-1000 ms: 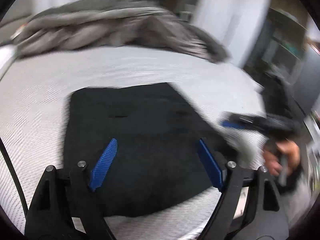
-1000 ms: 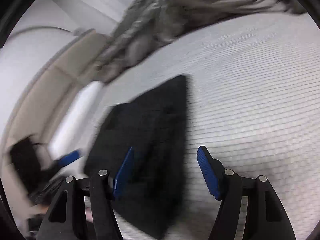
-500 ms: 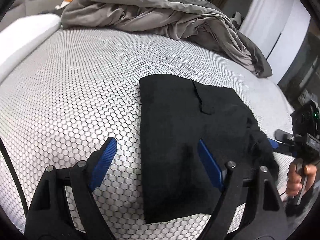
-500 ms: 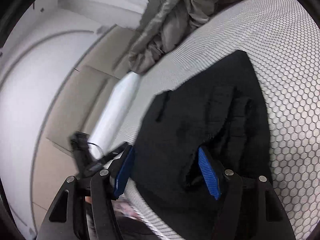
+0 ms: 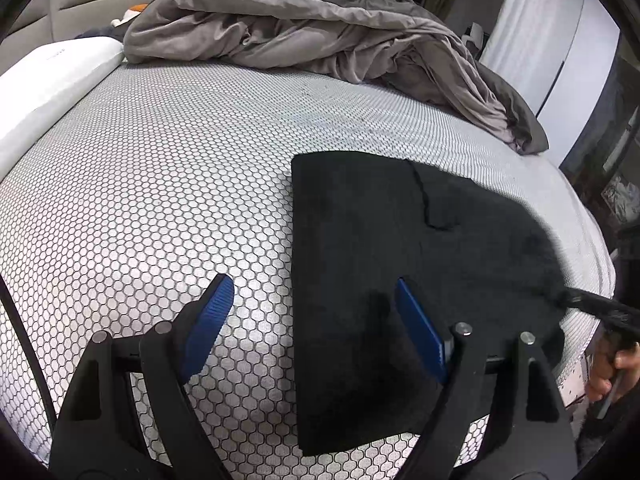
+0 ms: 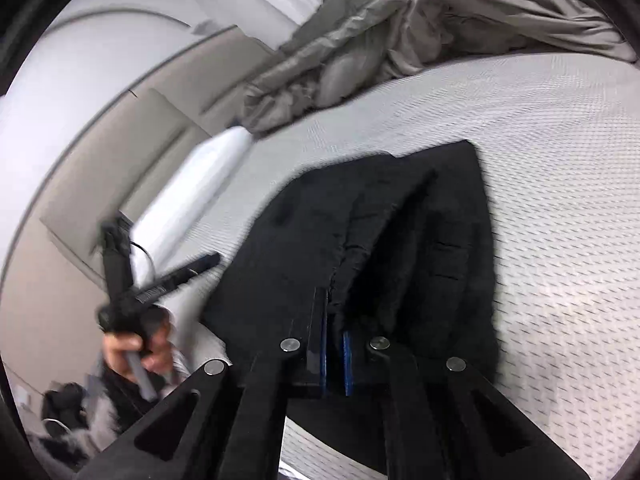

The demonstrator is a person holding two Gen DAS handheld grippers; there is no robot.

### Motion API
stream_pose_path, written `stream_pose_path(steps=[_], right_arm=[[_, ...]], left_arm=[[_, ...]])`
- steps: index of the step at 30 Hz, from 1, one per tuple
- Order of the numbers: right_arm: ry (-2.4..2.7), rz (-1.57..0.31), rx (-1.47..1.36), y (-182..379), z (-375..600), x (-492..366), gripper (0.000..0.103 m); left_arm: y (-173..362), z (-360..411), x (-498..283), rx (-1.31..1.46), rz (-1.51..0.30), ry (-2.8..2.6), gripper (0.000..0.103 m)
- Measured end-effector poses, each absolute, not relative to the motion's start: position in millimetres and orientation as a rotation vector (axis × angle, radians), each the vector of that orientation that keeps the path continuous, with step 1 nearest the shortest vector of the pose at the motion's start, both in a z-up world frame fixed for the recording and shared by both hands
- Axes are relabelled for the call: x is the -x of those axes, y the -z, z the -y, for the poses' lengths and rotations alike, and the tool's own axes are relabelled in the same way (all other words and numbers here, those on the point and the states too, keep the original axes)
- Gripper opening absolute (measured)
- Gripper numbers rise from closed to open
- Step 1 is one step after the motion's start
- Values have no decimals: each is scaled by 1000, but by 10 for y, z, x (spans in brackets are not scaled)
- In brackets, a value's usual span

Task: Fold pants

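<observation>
The black pants lie folded into a rough rectangle on the honeycomb-patterned mattress, near its right edge. My left gripper is open and empty above the pants' left edge, one finger over the mattress and one over the cloth. My right gripper is shut on a bunched edge of the pants at their near side. In the left wrist view the right gripper shows at the pants' right corner, held by a hand.
A crumpled grey duvet lies across the far side of the bed. A white pillow is at the left by the beige headboard. The mattress edge drops off at the right, beside dark furniture.
My right gripper has closed on the edge of the pants; half a second ago it was open over them. My left gripper has held nearly still, open.
</observation>
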State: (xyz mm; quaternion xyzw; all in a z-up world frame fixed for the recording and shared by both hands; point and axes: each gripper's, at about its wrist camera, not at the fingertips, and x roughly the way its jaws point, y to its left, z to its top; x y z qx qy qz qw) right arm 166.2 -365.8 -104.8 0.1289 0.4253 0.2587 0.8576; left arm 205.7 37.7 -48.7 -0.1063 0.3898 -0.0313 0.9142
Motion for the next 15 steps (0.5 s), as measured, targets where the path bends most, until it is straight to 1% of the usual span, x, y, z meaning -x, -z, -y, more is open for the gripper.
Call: stream_pose_path(steps=[2,4,6,8,9,12,15], right_arm=[[-543,-950,-297,1227,3729,-1721,10],[-639,-957,-451,1321,3907,-1792,16],[-654,-938,-543,1311,4104,-1794,23],[-655,-926,-591,1317,4230,-1781,42],[-664,-929,-612,1334,4275,-1773,45],[-689,-952,-656,1403,4304,-1808,46],[-718,-951,-656,1328,4231,-1826,46]], left_arm=[[520,-316,-2086,199,-816,63,80],[544,-285,-2113,184,-825,67,80],[549,-238,-2117,168,-825,74,80],[544,-196,-2122,157,-820,78,80],[545,-179,-2127,152,-820,80,80],[555,-145,-2142,153,-825,81,80],[565,-126,-2143,150,-828,82,80]])
